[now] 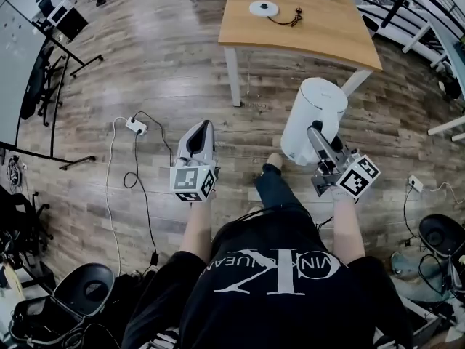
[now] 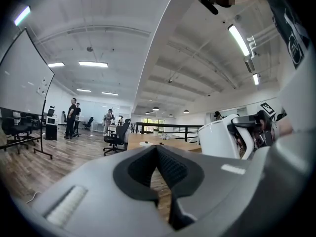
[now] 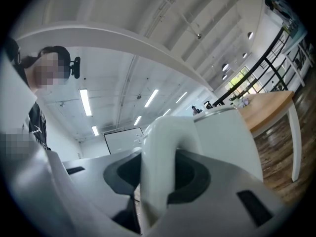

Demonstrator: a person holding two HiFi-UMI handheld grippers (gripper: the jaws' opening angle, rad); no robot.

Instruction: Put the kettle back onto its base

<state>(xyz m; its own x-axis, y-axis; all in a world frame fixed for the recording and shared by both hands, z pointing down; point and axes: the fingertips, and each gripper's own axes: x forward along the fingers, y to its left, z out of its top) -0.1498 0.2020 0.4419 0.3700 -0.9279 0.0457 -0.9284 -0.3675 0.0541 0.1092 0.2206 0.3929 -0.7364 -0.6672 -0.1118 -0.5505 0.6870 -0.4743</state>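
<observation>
Wood-floor office, table [image 1: 305,27] ahead. Kettle [image 1: 312,118] upright in air, short of table edge, handle clamped in right gripper [image 1: 315,129]. Base [image 1: 263,8] sits on tabletop, ahead and bit left of kettle. Left gripper [image 1: 201,131] closed up, empty.

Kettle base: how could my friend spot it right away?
Find the light wooden table at the top of the head view. On its left part lies the kettle base, a flat white disc. It is the only round thing there, trailing a dark cord.
</observation>
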